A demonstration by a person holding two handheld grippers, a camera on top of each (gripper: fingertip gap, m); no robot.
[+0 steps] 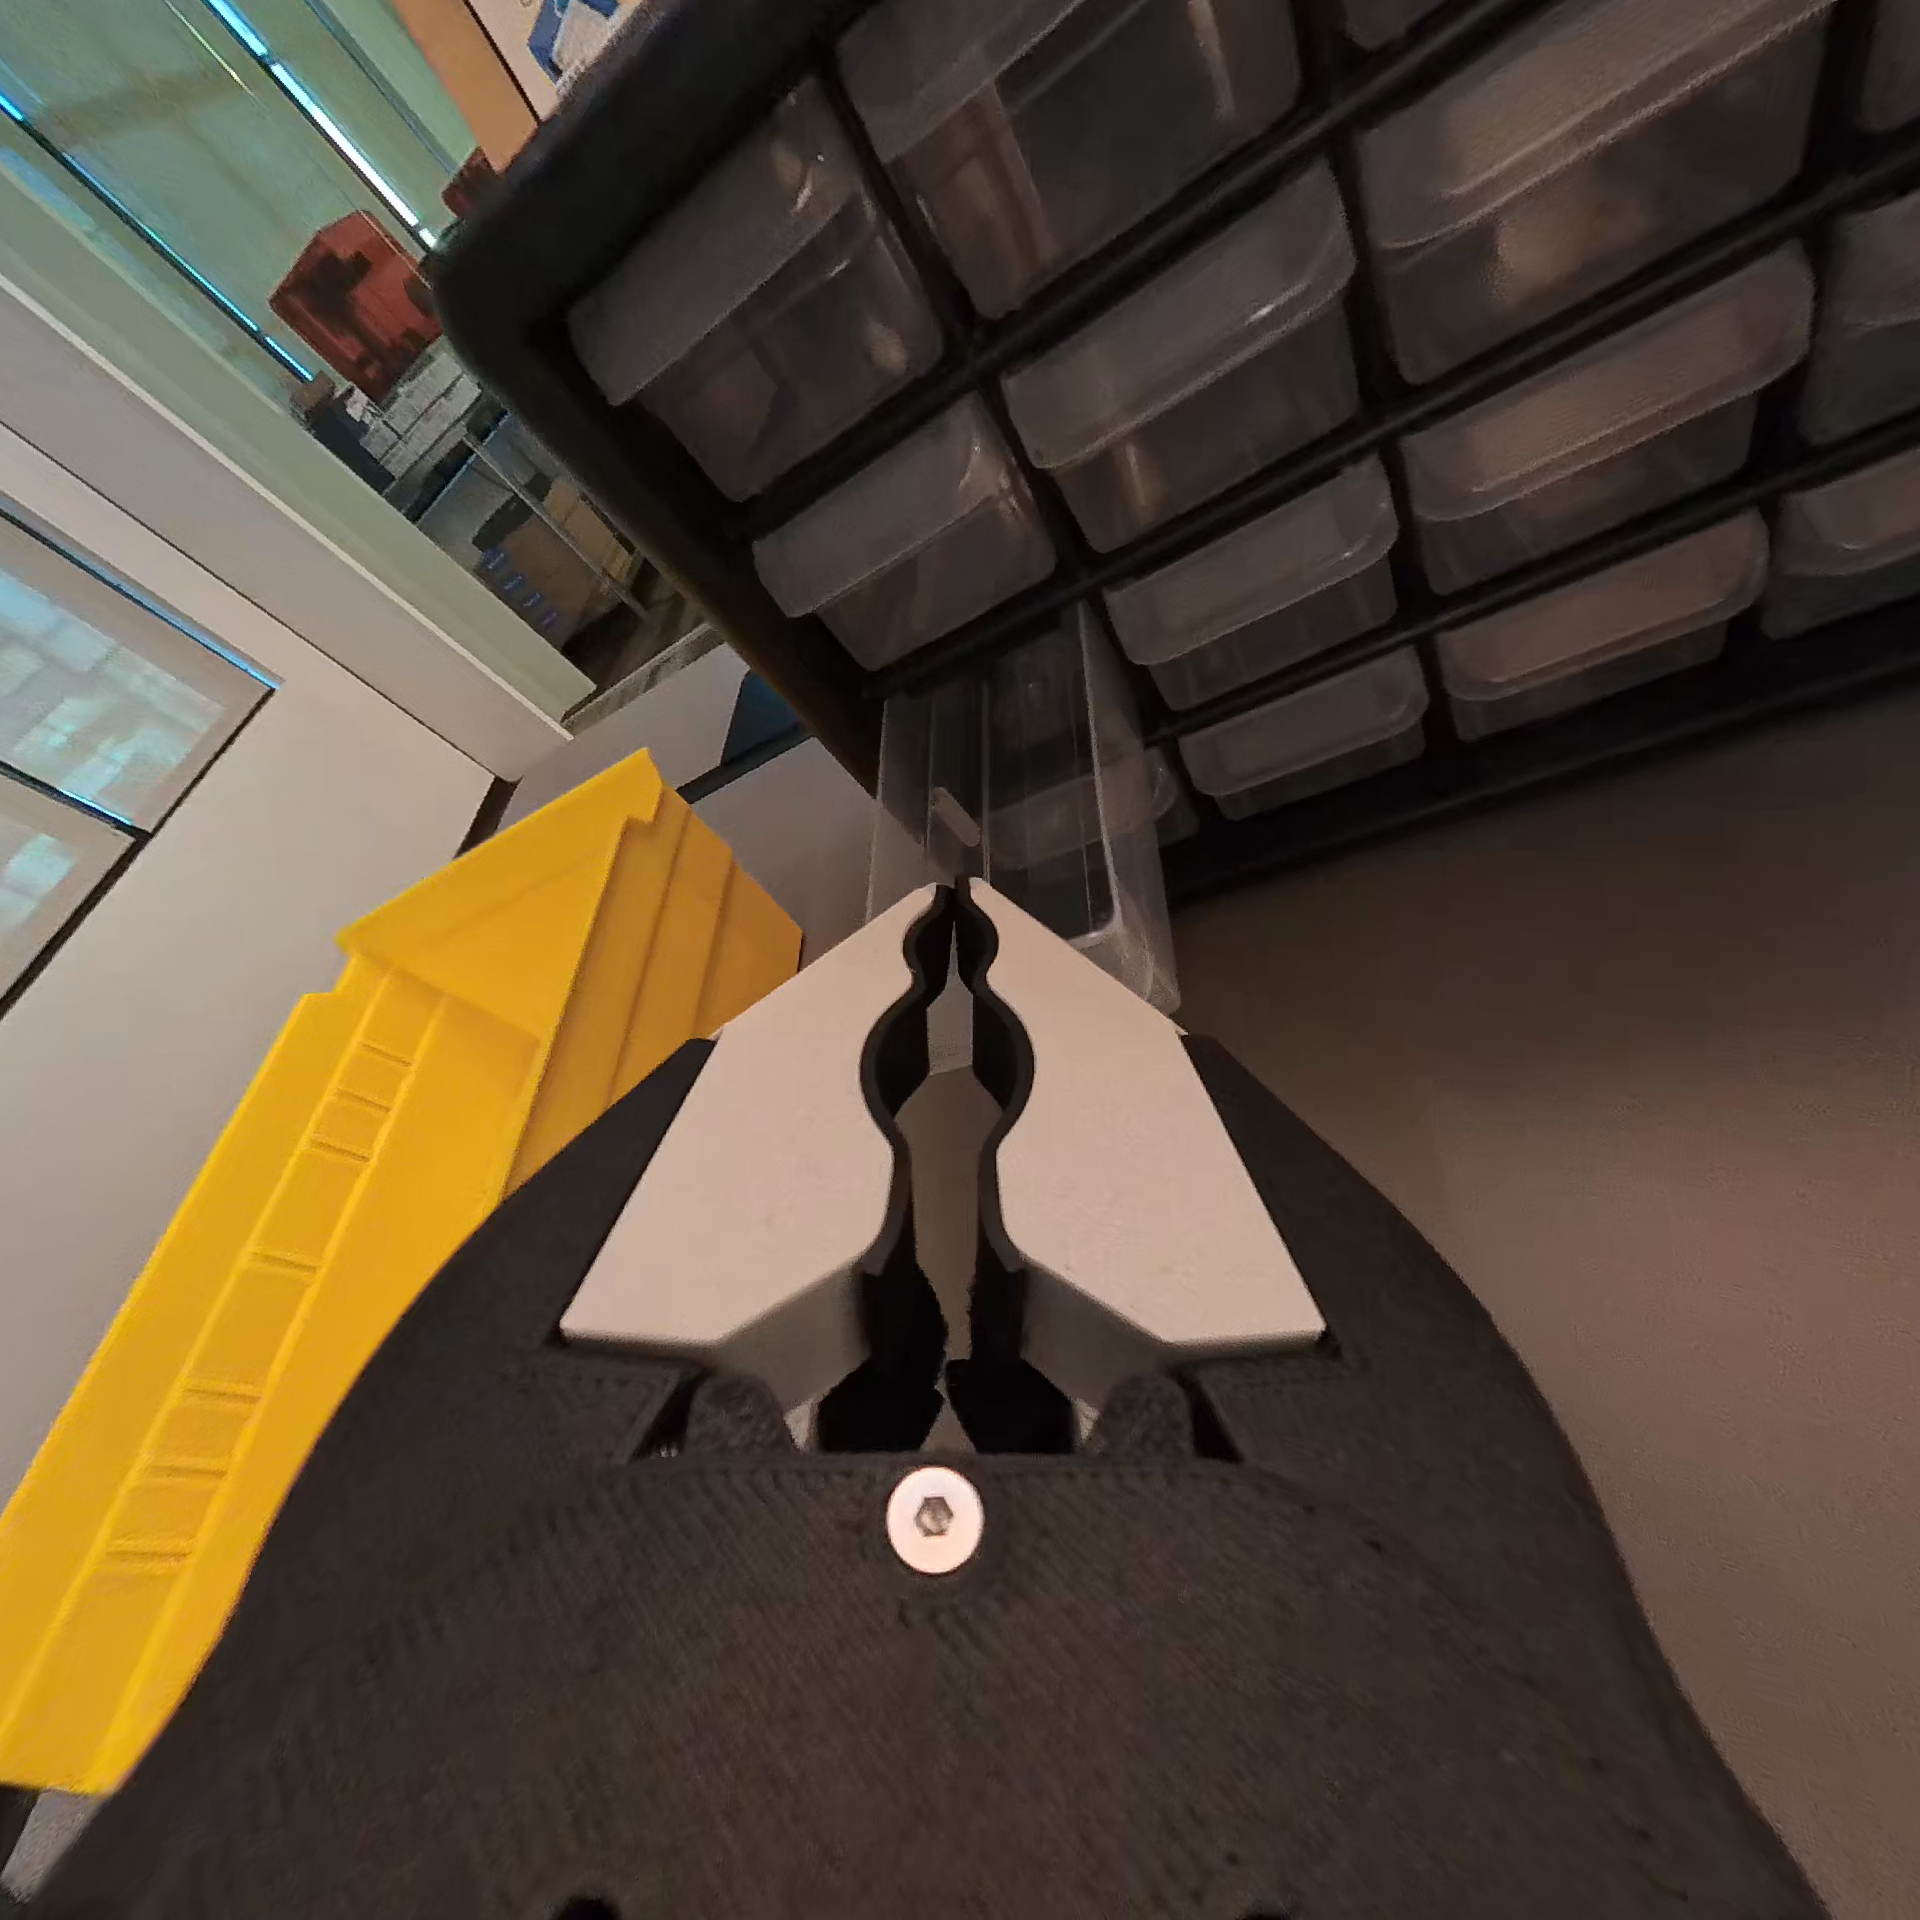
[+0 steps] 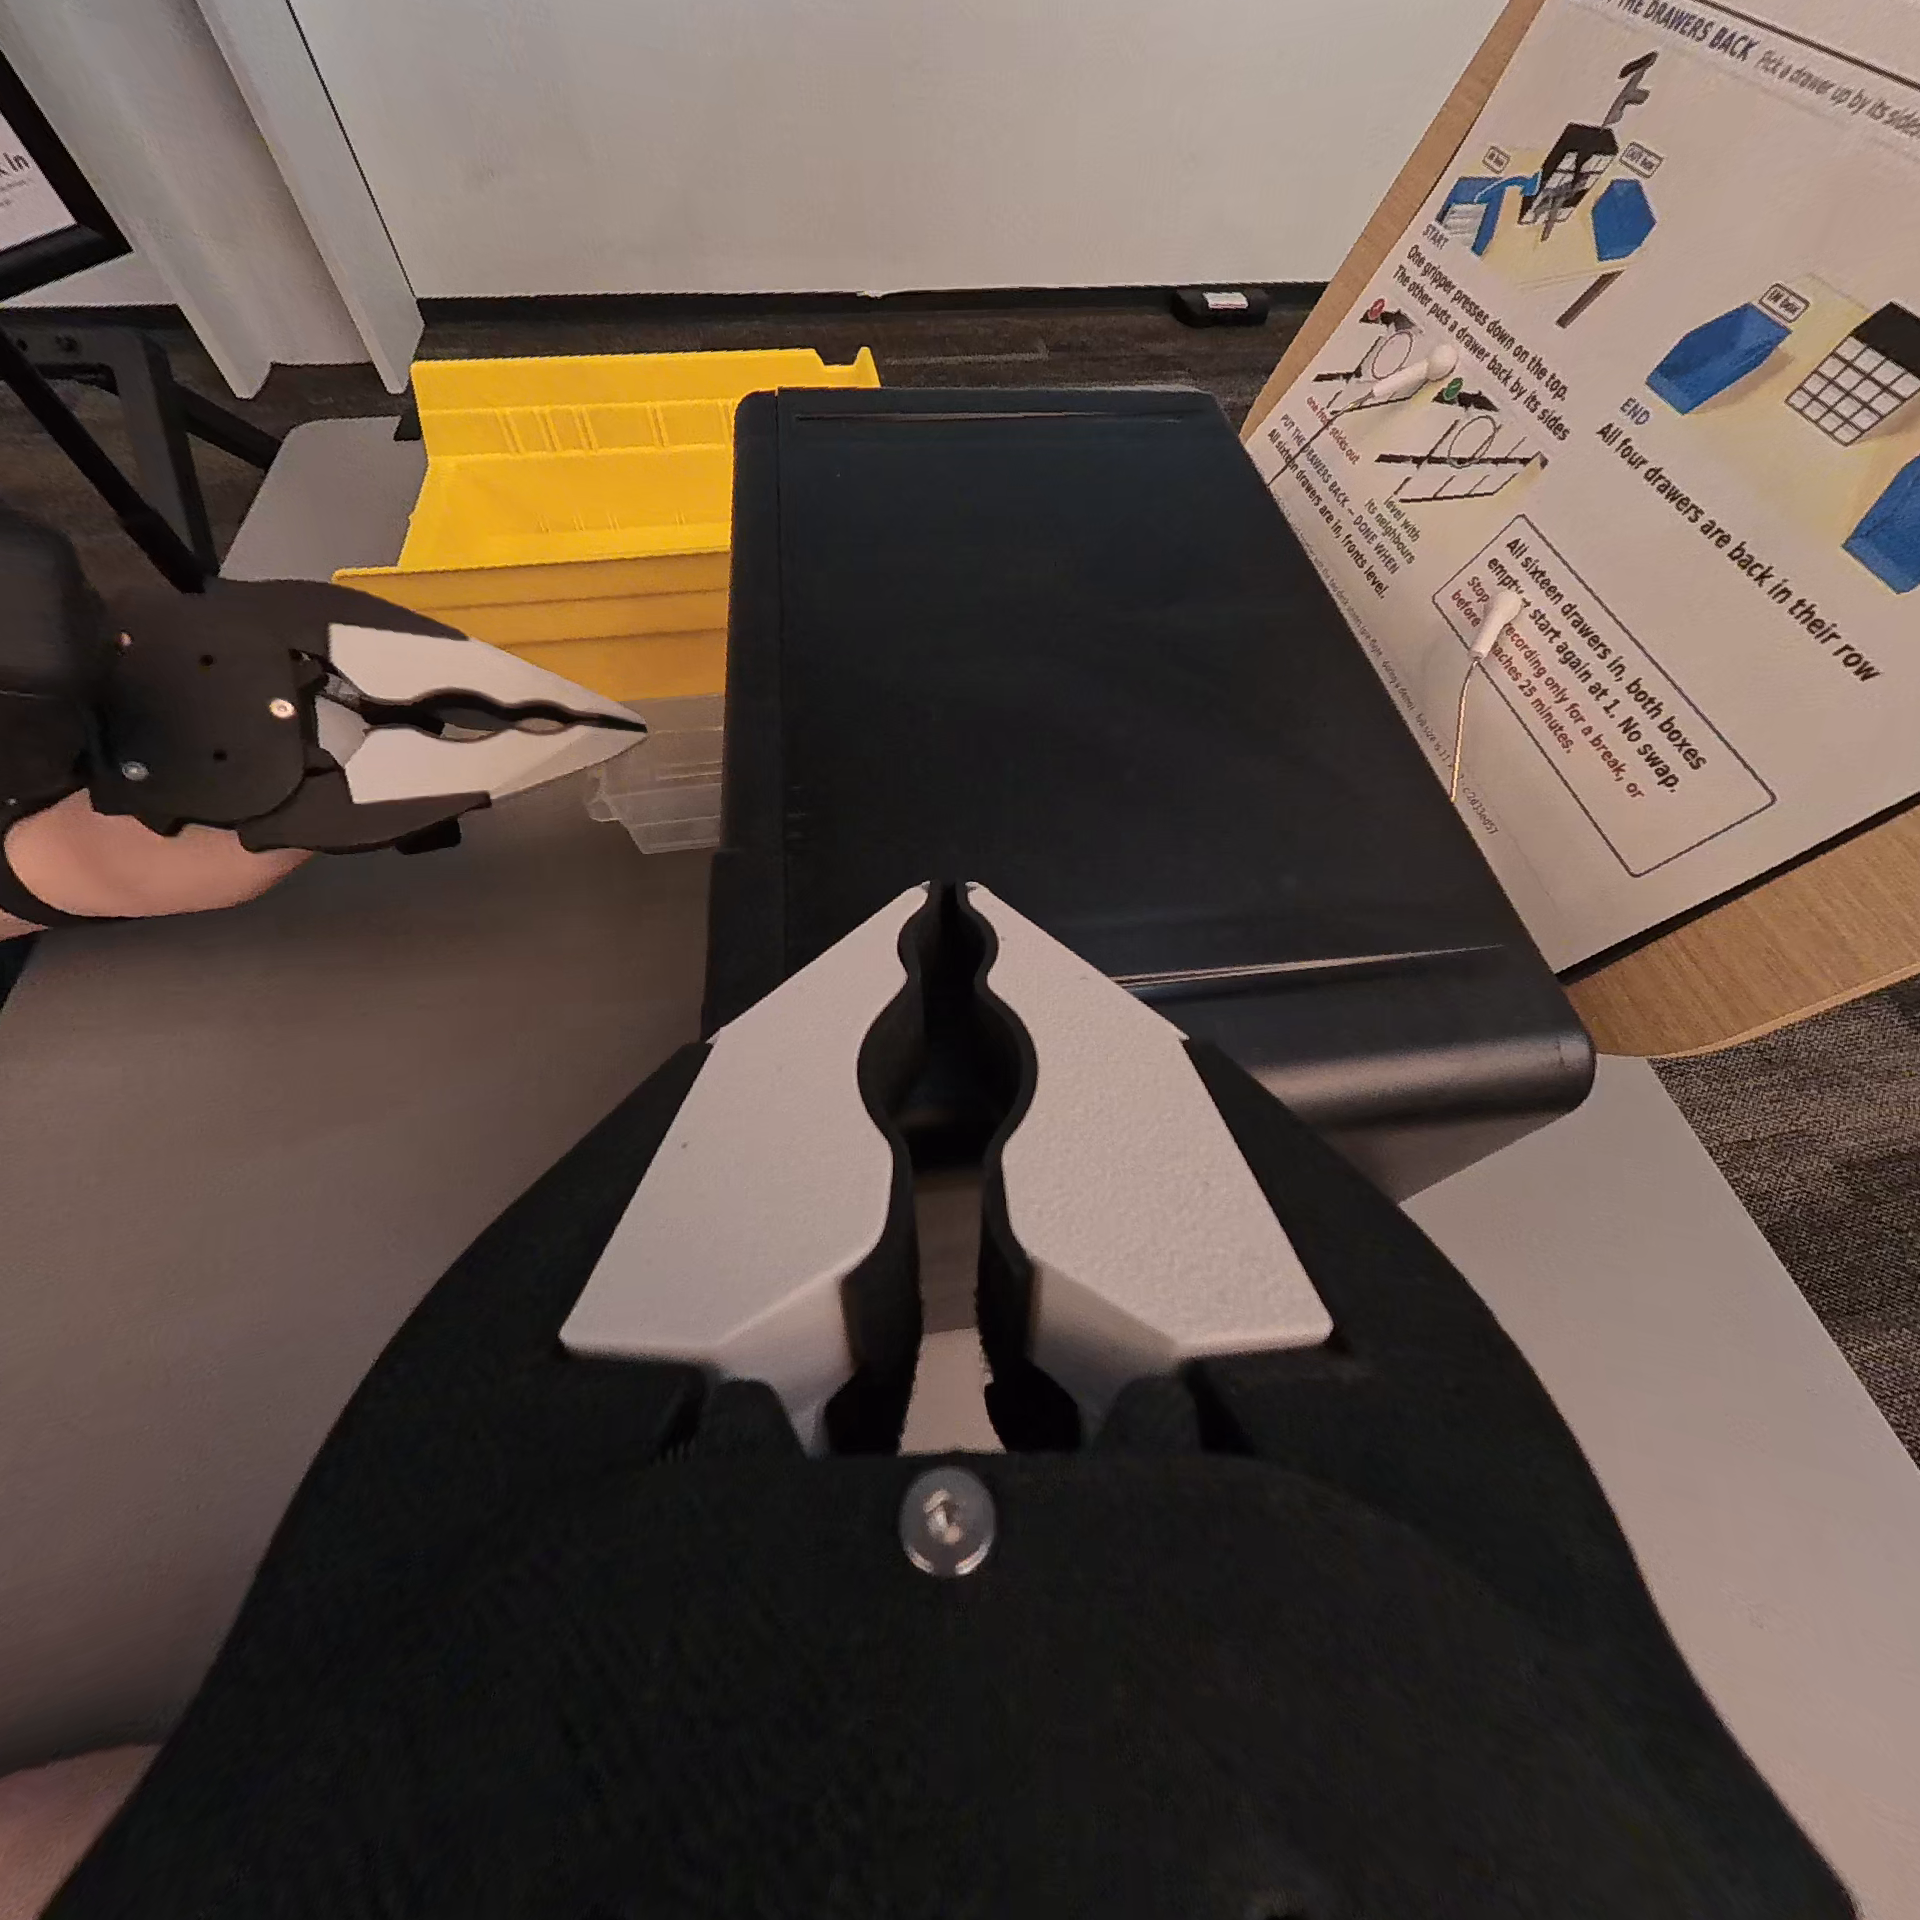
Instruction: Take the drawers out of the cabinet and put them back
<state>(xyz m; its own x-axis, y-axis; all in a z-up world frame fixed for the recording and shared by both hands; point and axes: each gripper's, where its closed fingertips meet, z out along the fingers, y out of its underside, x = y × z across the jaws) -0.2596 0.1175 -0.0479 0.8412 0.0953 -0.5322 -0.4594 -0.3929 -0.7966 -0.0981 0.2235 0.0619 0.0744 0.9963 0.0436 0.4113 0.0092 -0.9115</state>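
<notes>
We had the left gripper [image 1: 956, 894] pinched narrow on the clear drawer's [image 1: 1049, 821] handle, while the right gripper [image 2: 951, 891], jaws closed and empty, braced the black cabinet [image 2: 1091, 665] top against sliding.

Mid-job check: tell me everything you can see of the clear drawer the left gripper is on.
The clear drawer is a small, transparent plastic tray with thin walls, pulled well out of the black cabinet's slot at its bottom left corner. The left gripper, fingertips closed, pinches its front lip. In the right wrist view it sticks out beside the cabinet's front, in front of the yellow bin and above the grey table. Contents cannot be told. Whether its rear is still in the slot is hidden.
</notes>
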